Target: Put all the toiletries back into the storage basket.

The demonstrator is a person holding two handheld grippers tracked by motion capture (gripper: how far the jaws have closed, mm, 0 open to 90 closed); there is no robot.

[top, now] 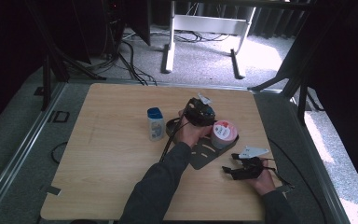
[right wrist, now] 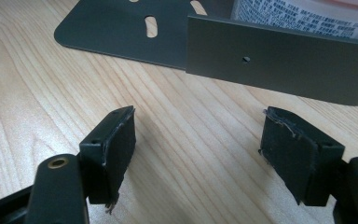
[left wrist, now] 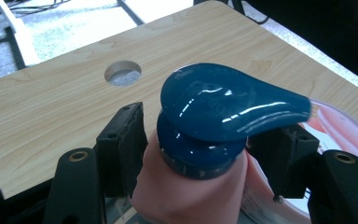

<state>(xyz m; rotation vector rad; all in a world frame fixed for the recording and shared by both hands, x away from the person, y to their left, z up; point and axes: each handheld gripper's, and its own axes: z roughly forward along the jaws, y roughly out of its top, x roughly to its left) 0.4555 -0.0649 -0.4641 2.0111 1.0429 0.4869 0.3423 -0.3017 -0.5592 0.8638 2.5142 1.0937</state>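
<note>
A pink pump bottle (left wrist: 186, 196) with a glossy blue pump head (left wrist: 223, 107) stands upright between the black jaws of my left gripper (left wrist: 205, 144). The pads (left wrist: 126, 140) flank its shoulder closely, and the right one shows a slight gap. In the high view the left gripper (top: 198, 114) sits at mid-table and covers that bottle. My right gripper (top: 242, 170) rests low near the front right; its jaws (right wrist: 196, 140) stand open over bare wood with nothing between them.
A dark metal bracket (top: 205, 156) lies between the hands, and its upright wall (right wrist: 270, 60) faces the right gripper. A pink-lidded tub (top: 223, 133) stands on the bracket. A blue-capped white bottle (top: 155, 123) stands to the left. The tabletop has a round hole (left wrist: 122, 72).
</note>
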